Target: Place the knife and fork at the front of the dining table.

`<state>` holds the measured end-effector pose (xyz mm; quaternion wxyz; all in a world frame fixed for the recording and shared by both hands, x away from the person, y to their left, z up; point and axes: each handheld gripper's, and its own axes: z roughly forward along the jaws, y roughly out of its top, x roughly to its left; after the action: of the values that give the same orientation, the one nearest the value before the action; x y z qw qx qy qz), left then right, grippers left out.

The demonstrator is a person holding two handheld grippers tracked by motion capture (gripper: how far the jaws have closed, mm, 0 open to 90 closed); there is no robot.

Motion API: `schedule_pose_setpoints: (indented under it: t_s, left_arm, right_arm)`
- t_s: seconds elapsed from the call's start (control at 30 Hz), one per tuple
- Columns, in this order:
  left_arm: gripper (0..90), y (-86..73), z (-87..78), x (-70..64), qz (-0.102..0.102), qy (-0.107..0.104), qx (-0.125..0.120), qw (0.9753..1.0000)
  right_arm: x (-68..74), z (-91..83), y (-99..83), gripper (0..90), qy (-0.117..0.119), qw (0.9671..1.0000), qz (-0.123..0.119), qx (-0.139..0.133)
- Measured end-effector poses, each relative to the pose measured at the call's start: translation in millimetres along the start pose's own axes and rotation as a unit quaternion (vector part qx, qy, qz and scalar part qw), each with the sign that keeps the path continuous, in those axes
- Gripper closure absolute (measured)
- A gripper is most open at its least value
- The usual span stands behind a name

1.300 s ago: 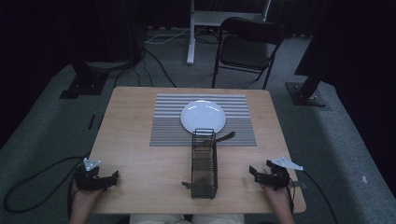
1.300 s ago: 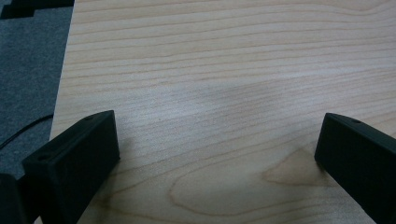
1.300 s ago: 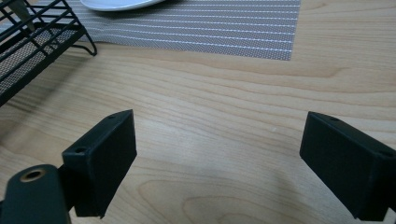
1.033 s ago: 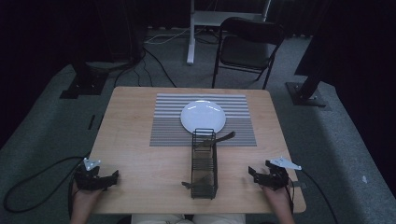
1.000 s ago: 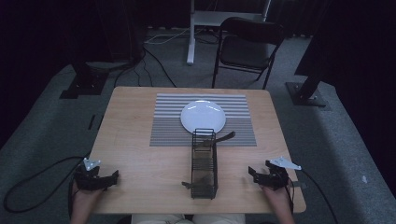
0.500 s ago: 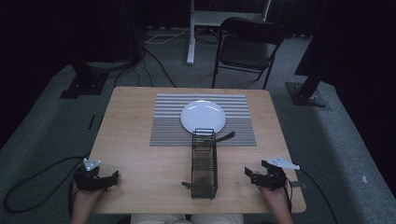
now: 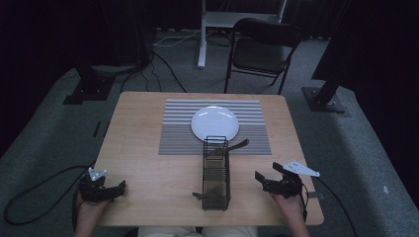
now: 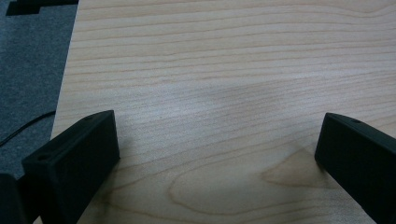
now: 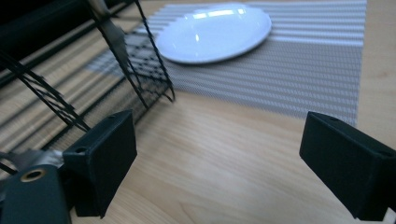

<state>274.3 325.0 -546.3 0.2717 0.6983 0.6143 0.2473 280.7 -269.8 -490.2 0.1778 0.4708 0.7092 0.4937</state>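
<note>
A white plate [image 7: 215, 123] [image 9: 215, 31] lies on a grey striped placemat [image 7: 178, 133] [image 9: 299, 84] at the middle back of the wooden table. In front of it stands a black wire basket [image 7: 216, 173] [image 9: 140, 74] holding dark utensils, one handle [image 7: 237, 145] poking out to the right. My left gripper [image 7: 120, 187] [image 8: 215, 154] rests open at the table's front left, over bare wood. To the right of the basket my right gripper [image 7: 259, 180] [image 9: 219, 158] is open with nothing between its jaws, which point toward the basket and plate.
The wooden table [image 7: 143, 163] has bare wood on both sides of the basket. A black folding chair [image 7: 262, 47] stands behind the table, and stand bases [image 7: 86, 89] and cables [image 7: 29, 197] lie on the grey carpet around it.
My right gripper has shifted slightly left, toward the wire basket. The left gripper and everything on the table have stayed put.
</note>
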Motion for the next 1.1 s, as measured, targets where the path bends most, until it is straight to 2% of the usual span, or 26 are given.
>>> schedule_pose_setpoints:
  t_s: [0.2, 0.4, 0.73, 0.9, 1.1]
  left_arm:
    - [0.0, 0.0, 0.0, 0.0, 0.000, 0.000, 0.000, 1.0000]
    - [0.0, -0.1, 0.0, 0.1, 0.001, 0.000, 0.000, 1.0000]
    - [0.0, -0.1, 0.0, 0.1, 0.001, 0.000, 0.000, 1.0000]
    - [0.0, -0.1, 0.0, 0.0, 0.002, -0.001, 0.000, 1.0000]
    - [0.0, -0.1, 0.0, 0.0, 0.002, -0.001, 0.000, 1.0000]
  right_arm:
    - [10.8, -0.3, 18.5, 10.5, 0.014, 0.9996, -0.009, -0.023]
    - [20.7, 9.6, 34.9, 10.5, 0.026, 0.9990, -0.023, -0.029]
    - [27.8, 24.1, 54.3, 12.5, 0.058, 0.9973, -0.017, -0.042]
    - [32.4, 33.0, 57.3, 15.9, 0.073, 0.9965, -0.018, -0.036]
    - [35.8, 45.7, 62.6, 22.0, 0.084, 0.9955, -0.009, -0.043]
